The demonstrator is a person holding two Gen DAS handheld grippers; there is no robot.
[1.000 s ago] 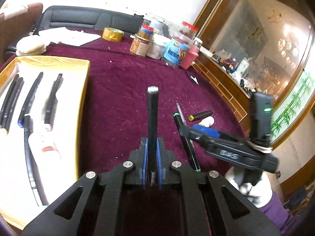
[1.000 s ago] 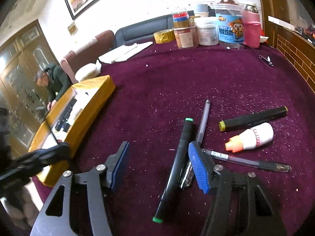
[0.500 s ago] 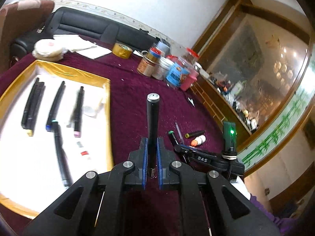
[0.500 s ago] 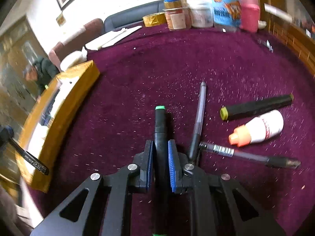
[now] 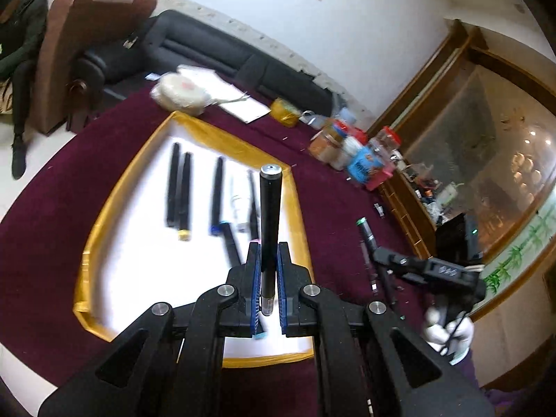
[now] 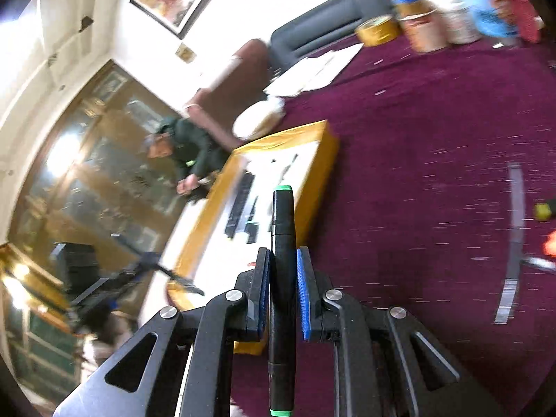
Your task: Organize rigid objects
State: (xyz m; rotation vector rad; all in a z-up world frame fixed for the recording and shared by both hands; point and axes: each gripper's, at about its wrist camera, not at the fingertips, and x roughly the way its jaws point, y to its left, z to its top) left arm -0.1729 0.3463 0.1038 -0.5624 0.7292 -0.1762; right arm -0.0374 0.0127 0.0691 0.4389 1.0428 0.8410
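Left gripper (image 5: 267,276) is clenched on one smooth black cylindrical pen (image 5: 269,222) with a silver end cap, held above the gold-rimmed tray (image 5: 104,205); right gripper (image 6: 282,295) is clamped on one black marker (image 6: 282,260) with green ends, near the tray's right side. On the tray's white floor lie about six slim dark pens (image 5: 179,191) and one pale tube, blurred. Right of the tray, on the maroon velvet tablecloth (image 5: 340,215), is a cluster of roughly five round jars (image 5: 358,153), plus one yellow tape roll (image 5: 285,113).
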